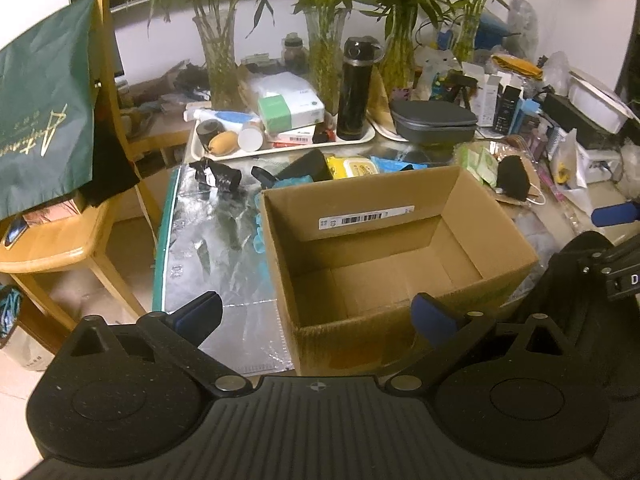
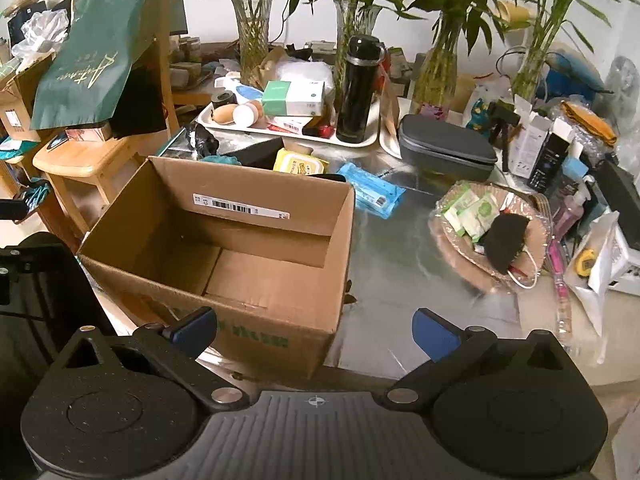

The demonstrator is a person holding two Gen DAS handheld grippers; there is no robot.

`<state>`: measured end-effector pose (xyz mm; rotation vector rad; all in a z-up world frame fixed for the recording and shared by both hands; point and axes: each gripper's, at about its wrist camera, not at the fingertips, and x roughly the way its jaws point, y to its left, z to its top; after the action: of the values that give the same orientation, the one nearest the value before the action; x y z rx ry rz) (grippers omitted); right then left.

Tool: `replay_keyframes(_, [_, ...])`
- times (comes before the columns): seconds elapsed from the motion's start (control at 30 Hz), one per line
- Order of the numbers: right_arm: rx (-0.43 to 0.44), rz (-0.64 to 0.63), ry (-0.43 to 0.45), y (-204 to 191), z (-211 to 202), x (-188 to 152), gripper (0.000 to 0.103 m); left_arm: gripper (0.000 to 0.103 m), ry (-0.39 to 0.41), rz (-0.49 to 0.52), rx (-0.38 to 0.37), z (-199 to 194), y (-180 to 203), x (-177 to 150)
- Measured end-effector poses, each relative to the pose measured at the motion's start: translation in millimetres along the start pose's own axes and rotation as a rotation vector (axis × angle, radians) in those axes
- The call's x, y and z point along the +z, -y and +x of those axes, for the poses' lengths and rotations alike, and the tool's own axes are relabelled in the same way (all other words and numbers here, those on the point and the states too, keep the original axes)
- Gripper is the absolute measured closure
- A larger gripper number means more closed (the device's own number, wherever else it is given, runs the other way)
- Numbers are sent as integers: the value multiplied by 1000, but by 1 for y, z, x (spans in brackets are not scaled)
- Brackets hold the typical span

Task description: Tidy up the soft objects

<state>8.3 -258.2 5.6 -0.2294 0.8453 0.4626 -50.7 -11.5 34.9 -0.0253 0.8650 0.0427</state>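
Your left gripper (image 1: 316, 316) and right gripper (image 2: 314, 330) both hung wide apart and held nothing. Just ahead stood the cardboard box (image 2: 256, 312), bare inside. Beyond its far wall lay the blue soft pack (image 2: 372, 190), forward and slightly right of your right gripper, its long axis slanting from near-right to far-left. Your right hand was probably the nearer one.

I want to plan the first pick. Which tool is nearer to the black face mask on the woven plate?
Right. The right tool hangs open near the box's front corner, the black face mask ahead to its right. The left tool is open over the cardboard box, which separates them.
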Motion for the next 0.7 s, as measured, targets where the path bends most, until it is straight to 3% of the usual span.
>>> replay_keyframes(0.3, [20, 19, 4, 13, 26, 28, 0, 0, 3, -16, -23, 21, -18, 15])
replay_keyframes(0.7, [64, 53, 53, 40, 51, 67, 0, 0, 50, -46, -42, 51, -30, 60])
